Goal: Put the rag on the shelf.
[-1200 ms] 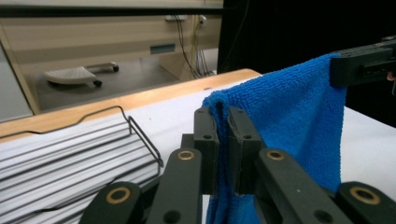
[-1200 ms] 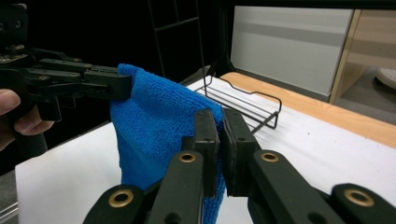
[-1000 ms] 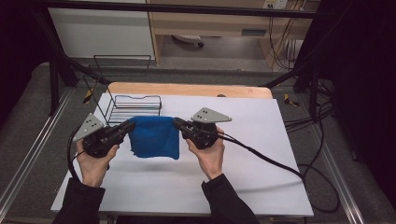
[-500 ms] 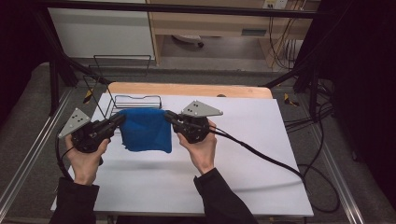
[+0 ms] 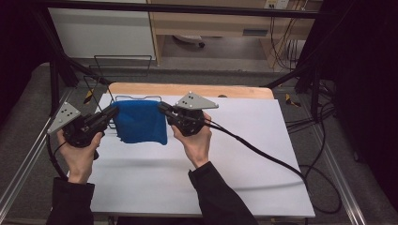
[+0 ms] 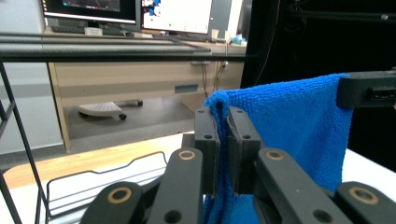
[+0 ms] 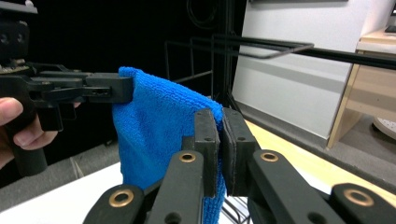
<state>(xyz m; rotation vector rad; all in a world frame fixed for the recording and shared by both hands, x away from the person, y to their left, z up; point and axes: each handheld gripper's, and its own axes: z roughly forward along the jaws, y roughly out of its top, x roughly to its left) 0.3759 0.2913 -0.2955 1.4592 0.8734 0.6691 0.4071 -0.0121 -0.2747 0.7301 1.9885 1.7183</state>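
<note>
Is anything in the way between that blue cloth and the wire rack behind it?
Nothing visible. The blue cloth hangs between the left tool and right tool, each pinching a top corner, directly in front of the wire rack.

Fuzzy blue terry cloth (image 5: pixel 141 122)

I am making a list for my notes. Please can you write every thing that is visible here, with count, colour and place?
cloth: one, blue, hanging in the air between the two tongs, over the white table's far left part
wire rack: one, black, behind the cloth
white table: one, white, middle of the high view
wooden board: one, light brown, along the table's far edge
desk: one, light wood, behind the table
monitors: two, on the desk
left tongs: one, black, shut on the cloth's left top corner
right tongs: one, black, shut on the cloth's right top corner
hands: two, holding the tongs, dark sleeves
</note>
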